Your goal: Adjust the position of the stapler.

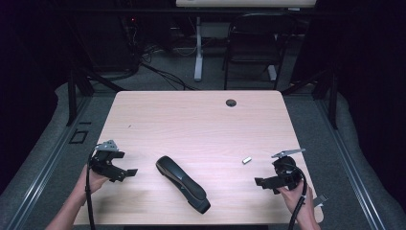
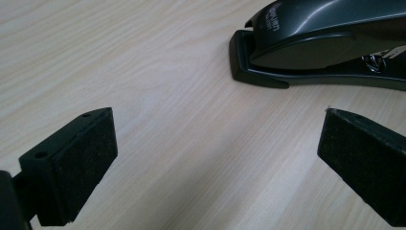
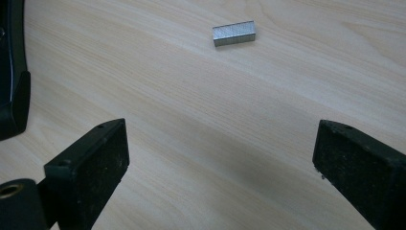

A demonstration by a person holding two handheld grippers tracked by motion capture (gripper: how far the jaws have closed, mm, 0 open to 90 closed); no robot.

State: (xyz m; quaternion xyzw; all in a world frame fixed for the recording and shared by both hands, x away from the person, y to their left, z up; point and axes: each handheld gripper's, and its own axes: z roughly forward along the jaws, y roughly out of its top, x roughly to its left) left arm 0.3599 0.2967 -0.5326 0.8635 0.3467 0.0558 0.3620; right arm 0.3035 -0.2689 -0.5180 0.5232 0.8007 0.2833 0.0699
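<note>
Both the left gripper point(image 2: 215, 167) and right gripper point(image 3: 220, 177) have jaws spread wide, empty. The stapler point(image 2: 325, 43) is cut off at the frame's edge, its lettering unreadable. The staple strip point(image 3: 234, 33) lies clear on the counter point(image 3: 191, 120).

On the black stapler point(image 2: 325, 43), small pale lettering is printed on its top cover near the front end, at about 1 o'clock in the left gripper view; it is too blurred to read.
</note>
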